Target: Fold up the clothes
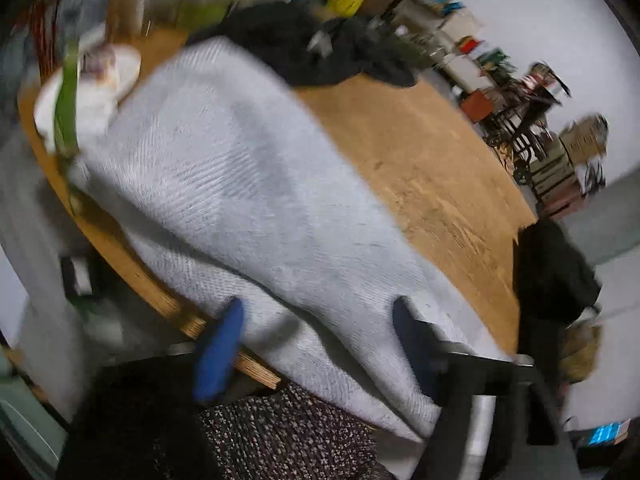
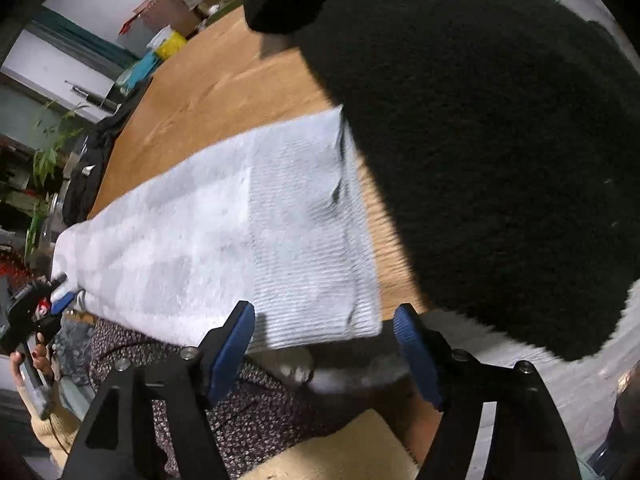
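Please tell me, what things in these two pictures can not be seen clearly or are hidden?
- Left wrist view: the white plate and the shelf clutter are blurred by motion.
- Right wrist view: a dark garment close to the lens hides the far right of the table.
- Both views: the near end of the white knit garment hangs over the table edge, partly behind the claw fingers.

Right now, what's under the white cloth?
The white cloth lies on the wooden table; its near edge hangs over a flowery patterned fabric. Anything beneath its middle is covered.

A white plate [image 1: 120,72] sits on the wooden table [image 1: 420,168], with shelving clutter [image 1: 460,28] beyond.
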`<move>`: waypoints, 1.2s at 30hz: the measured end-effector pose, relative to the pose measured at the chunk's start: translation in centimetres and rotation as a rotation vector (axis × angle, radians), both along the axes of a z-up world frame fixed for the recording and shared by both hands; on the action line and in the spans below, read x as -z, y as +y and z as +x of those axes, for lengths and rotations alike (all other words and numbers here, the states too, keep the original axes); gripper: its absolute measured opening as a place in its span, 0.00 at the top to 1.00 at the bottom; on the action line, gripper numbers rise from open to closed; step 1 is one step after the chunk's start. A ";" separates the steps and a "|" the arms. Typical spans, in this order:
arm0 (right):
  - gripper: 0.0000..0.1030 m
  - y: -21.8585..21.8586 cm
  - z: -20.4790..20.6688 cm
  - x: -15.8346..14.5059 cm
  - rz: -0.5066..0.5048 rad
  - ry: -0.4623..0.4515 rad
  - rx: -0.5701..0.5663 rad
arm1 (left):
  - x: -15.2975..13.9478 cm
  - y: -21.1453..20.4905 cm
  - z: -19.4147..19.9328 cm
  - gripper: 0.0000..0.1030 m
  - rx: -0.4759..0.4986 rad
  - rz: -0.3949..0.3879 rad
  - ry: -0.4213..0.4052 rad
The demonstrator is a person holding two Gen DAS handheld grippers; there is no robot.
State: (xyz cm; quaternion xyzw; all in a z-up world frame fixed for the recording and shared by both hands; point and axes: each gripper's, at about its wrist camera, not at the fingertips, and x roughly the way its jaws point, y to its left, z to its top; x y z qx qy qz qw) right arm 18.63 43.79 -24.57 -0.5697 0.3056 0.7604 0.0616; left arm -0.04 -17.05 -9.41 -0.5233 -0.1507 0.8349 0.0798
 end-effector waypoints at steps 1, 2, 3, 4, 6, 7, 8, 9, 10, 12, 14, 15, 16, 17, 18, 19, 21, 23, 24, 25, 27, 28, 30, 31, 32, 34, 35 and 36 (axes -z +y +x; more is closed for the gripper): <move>0.23 0.1 0.1 0.2 -0.018 0.006 0.003 | -0.2 0.7 1.3 0.24 0.028 -0.039 0.028; 0.22 0.2 0.2 0.3 -0.036 0.015 0.008 | -0.4 1.6 2.4 0.24 0.058 -0.063 0.058; 0.22 0.2 0.3 0.5 -0.054 0.023 0.013 | -0.8 2.7 3.5 0.24 0.088 -0.080 0.092; 0.22 0.4 0.4 0.6 -0.066 0.027 0.016 | -1.1 3.8 4.5 0.24 0.119 -0.098 0.127; 0.23 0.7 0.6 0.9 -0.092 0.038 0.026 | -1.4 6.1 6.8 0.24 0.181 -0.121 0.196; 0.25 1.0 0.7 1.1 -0.118 0.044 0.036 | -1.3 7.0 7.9 0.24 0.210 -0.138 0.224; 0.28 1.2 0.9 1.4 -0.146 0.050 0.048 | -1.0 7.7 9.1 0.24 0.237 -0.160 0.248; 0.37 1.4 1.0 1.8 -0.179 0.048 0.052 | -0.8 8.4 10.2 0.24 0.263 -0.181 0.272; 0.50 1.7 1.1 2.3 -0.213 0.043 0.054 | -0.5 9.3 11.1 0.24 0.286 -0.202 0.293; 0.56 2.0 1.3 2.9 -0.288 0.046 0.052 | 0.2 11.4 12.5 0.24 0.330 -0.240 0.331; 0.59 2.1 1.2 2.9 -0.309 0.057 0.040 | 0.8 13.0 13.4 0.24 0.376 -0.262 0.376; 0.59 2.0 1.3 2.9 -0.300 0.065 0.035 | 1.1 13.7 13.8 0.24 0.402 -0.276 0.397; 0.59 2.1 1.1 2.7 -0.283 0.078 0.027 | 1.3 14.3 14.4 0.24 0.435 -0.296 0.421; 0.58 2.0 1.0 2.6 -0.272 0.085 0.019 | 1.5 15.0 15.0 0.24 0.467 -0.316 0.444; 0.58 1.5 0.9 2.7 -0.265 0.082 0.016 | 1.7 15.6 15.6 0.24 0.500 -0.336 0.467; 0.58 1.3 0.8 2.7 -0.259 0.081 0.014 | 2.0 16.2 16.2 0.24 0.533 -0.356 0.490; 0.62 1.3 1.3 2.5 -0.249 0.086 0.008 | 2.8 17.5 16.8 0.24 0.613 -0.357 0.524; 0.82 1.2 1.8 2.1 -0.247 0.100 0.004 | 3.5 18.6 17.1 0.24 0.683 -0.333 0.533; 0.84 1.2 2.0 1.8 -0.253 0.113 0.004 | 3.9 19.3 17.4 0.24 0.723 -0.319 0.538; 0.85 1.1 2.2 1.5 -0.258 0.127 0.004 | 4.2 20.0 17.9 0.24 0.766 -0.314 0.557; 0.85 1.2 2.3 0.6 -0.261 0.157 0.004 | 4.4 21.4 19.6 0.24 0.853 -0.323 0.628; 0.86 1.2 2.4 0.2 -0.262 0.173 0.003 | 4.3 22.1 20.8 0.24 0.901 -0.343 0.685; 0.86 1.1 2.5 -0.8 -0.260 0.203 -0.004 | 4.8 24.0 23.3 0.24 0.988 -0.400 0.818; 0.87 1.0 2.4 -1.1 -0.256 0.208 -0.006 | 5.1 25.0 24.2 0.24 1.023 -0.427 0.866; 0.87 0.9 2.3 -1.3 -0.251 0.211 -0.008 | 5.6 25.9 24.9 0.24 1.054 -0.451 0.901; 0.87 0.7 2.1 -1.5 -0.265 0.217 -0.007 | 6.7 27.8 25.3 0.24 1.132 -0.475 0.872; 0.87 0.6 1.9 -1.5 -0.270 0.220 -0.006 | 7.2 28.6 25.3 0.24 1.159 -0.484 0.850; 0.88 0.5 1.8 -1.5 -0.275 0.224 -0.006 | 7.5 29.3 25.2 0.24 1.178 -0.493 0.832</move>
